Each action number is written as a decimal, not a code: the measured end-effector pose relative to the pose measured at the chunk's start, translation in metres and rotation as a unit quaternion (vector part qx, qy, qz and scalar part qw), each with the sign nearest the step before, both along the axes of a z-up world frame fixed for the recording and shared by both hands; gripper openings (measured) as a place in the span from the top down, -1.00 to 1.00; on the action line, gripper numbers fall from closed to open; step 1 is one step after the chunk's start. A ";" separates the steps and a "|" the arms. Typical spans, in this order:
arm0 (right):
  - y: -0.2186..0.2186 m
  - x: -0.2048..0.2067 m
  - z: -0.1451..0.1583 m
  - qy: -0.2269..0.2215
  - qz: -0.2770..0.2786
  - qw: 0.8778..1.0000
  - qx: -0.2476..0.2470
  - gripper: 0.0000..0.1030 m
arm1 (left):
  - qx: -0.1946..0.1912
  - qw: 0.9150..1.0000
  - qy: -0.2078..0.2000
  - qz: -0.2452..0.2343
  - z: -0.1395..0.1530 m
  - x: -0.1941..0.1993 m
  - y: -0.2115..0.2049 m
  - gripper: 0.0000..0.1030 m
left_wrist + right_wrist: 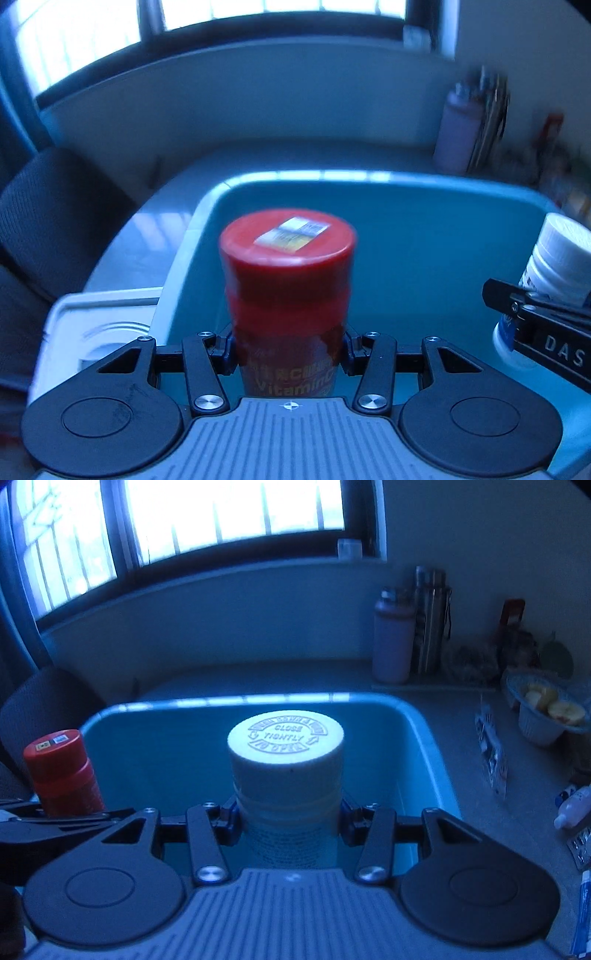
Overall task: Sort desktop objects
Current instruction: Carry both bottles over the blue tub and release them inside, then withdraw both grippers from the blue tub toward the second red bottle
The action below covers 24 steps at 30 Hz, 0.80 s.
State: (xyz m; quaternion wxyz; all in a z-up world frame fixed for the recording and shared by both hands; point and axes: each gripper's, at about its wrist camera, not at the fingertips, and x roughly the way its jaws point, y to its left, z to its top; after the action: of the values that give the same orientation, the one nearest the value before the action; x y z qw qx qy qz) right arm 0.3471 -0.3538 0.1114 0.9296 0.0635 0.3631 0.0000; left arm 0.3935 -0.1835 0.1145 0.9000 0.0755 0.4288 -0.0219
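Observation:
My left gripper (290, 350) is shut on a red vitamin C bottle (288, 280) with a red cap, held upright above the blue plastic bin (424, 192). My right gripper (290, 827) is shut on a white pill bottle (286, 771) with a white "close tightly" cap, held upright above the same bin (417, 716). The white bottle also shows in the left wrist view (554, 266) at the far right. The red bottle shows in the right wrist view (61, 771) at the left.
A white lidded box (99, 325) lies left of the bin. A pink flask (393, 638) and a steel flask (432, 620) stand at the back right. A bowl of fruit (543, 712), a packet (491, 753) and small tubes (572, 808) lie on the counter right. A dark chair (55, 206) is at left.

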 end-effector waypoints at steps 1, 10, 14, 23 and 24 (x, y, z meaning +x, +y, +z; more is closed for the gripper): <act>0.000 0.005 -0.004 0.021 0.002 1.000 0.001 0.05 | 0.012 1.000 0.009 -0.005 -0.001 0.004 -0.003 0.03; 0.000 0.022 -0.017 0.124 0.011 0.992 0.017 0.06 | 0.014 0.999 0.047 -0.015 -0.003 0.022 -0.009 -0.01; 0.001 0.025 -0.019 0.145 0.009 0.989 0.019 0.06 | 0.025 0.998 0.053 -0.015 -0.002 0.026 -0.012 -0.04; 0.007 0.011 -0.011 0.123 0.008 0.992 0.011 -0.35 | 0.036 0.998 0.034 -0.029 -0.004 0.006 -0.014 -0.22; 0.008 0.008 -0.009 0.117 0.006 0.993 0.007 -0.36 | 0.040 0.998 0.029 -0.032 -0.004 0.001 -0.013 -0.22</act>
State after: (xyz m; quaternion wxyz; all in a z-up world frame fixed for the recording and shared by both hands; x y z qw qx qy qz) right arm 0.3546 -0.3454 0.1020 0.8800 0.0678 0.4701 0.0009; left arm 0.3946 -0.1966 0.1109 0.8822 0.1244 0.4528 -0.0353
